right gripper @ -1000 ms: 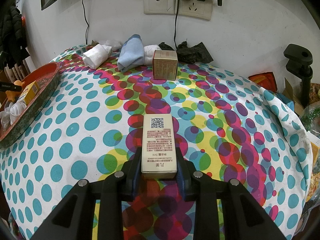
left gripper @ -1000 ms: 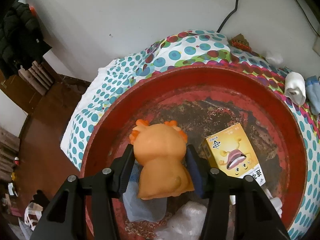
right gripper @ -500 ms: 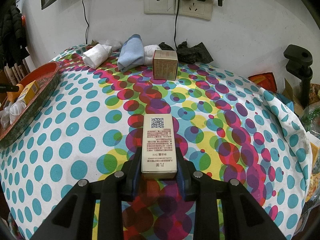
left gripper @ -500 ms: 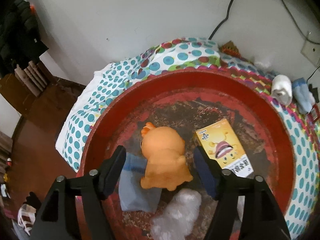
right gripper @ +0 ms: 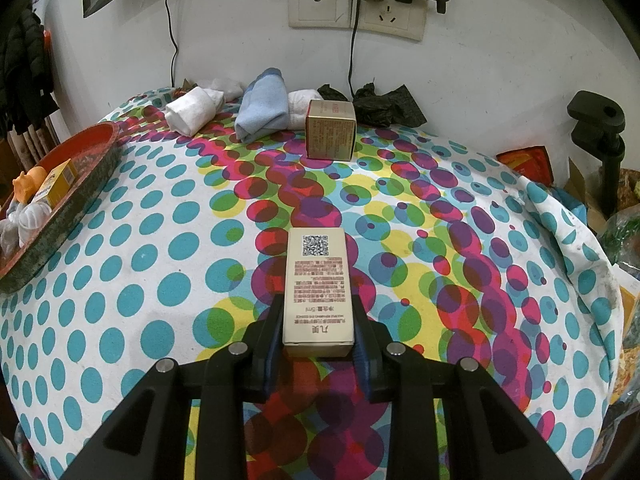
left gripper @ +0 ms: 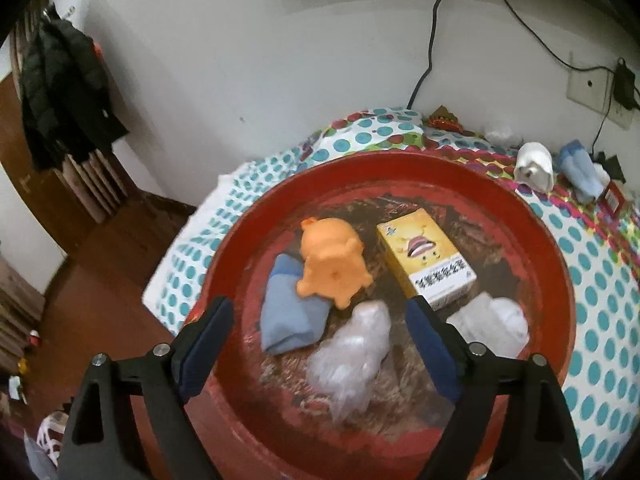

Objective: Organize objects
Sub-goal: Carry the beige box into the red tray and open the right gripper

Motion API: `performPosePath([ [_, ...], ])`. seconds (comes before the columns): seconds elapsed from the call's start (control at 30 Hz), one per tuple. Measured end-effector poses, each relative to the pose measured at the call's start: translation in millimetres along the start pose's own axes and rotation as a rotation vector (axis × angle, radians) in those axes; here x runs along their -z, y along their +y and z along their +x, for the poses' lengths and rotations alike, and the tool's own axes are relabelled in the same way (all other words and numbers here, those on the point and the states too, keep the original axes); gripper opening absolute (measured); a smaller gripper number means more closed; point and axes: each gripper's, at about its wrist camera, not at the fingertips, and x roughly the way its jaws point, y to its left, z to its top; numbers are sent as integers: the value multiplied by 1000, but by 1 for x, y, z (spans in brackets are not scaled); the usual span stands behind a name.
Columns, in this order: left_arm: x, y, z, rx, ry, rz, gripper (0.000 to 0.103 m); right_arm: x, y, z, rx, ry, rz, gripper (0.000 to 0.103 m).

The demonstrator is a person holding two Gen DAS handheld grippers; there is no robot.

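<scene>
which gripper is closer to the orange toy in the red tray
Left. The left gripper hangs open just above the orange toy in the red tray; the right gripper holds a beige box across the table.

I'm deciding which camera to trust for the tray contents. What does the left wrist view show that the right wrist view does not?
Only the left wrist view: the open left tool above the red tray, plus a folded blue cloth and a clear plastic bag inside it.

Only the right wrist view: the right tool shut on a beige box, a brown box standing on the dotted tablecloth.

Both: the tray, the orange toy and the yellow box in it.
</scene>
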Motion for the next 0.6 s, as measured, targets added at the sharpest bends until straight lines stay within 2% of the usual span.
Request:
performPosePath([
  [0.07,9,5,-3,13,-15,-42,92,0,1,0,9,0,-8,30],
  [0.13,18,10,-1,33,-7,-83,93,0,0,0,10,0,-10,31],
  [0.23,30,15,1,20,-19,-108,93,0,2,0,13,0,-13,31],
  [0.33,34,13,-1,-67,-65,-49,94,0,7,0,50,-5,-41,30],
  [0.47,32,19,0,-66,-90,-50,98,0,7,-1,97,0,14,30],
  [0.53,33,23,4,-49,-67,-57,98,2,9,-3,105,1,46,30],
  [0.6,33,25,6,-62,-70,-62,98,4,11,-5,102,3,77,30],
])
